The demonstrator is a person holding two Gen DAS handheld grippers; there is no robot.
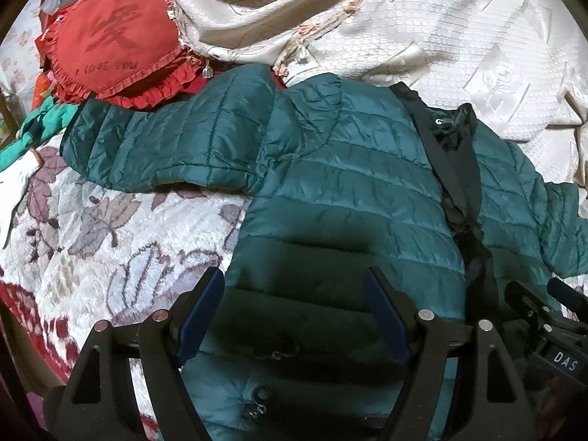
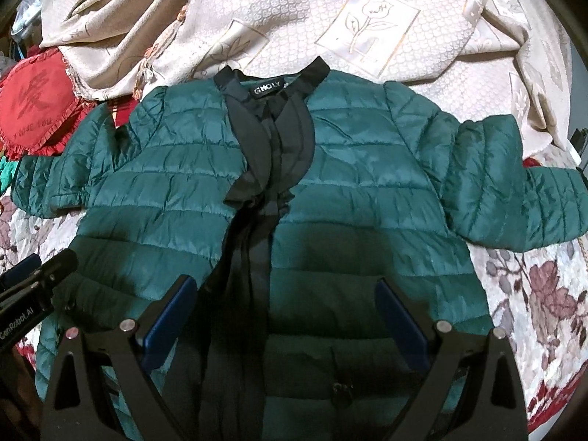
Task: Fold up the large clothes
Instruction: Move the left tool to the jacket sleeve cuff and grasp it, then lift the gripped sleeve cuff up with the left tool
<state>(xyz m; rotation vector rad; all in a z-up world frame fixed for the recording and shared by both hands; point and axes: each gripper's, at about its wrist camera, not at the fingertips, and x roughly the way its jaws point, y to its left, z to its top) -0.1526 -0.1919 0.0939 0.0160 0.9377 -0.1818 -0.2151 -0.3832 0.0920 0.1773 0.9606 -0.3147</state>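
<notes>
A dark green quilted puffer jacket (image 2: 352, 169) with black collar and front trim lies flat, front up, on a bed, both sleeves spread out sideways. It also shows in the left wrist view (image 1: 330, 183). My left gripper (image 1: 294, 283) is open and empty, above the jacket's lower left panel. My right gripper (image 2: 286, 286) is open and empty, above the lower front near the black placket (image 2: 257, 242). The left gripper shows at the left edge of the right wrist view (image 2: 36, 272); the right gripper shows at the right edge of the left wrist view (image 1: 544, 305).
A red frilled cushion (image 1: 114, 47) lies beyond the jacket's left sleeve. A crumpled cream bedspread (image 2: 330, 25) lies behind the collar. A floral quilt (image 1: 110, 228) covers the bed under the jacket. Some green cloth (image 1: 40, 125) lies at far left.
</notes>
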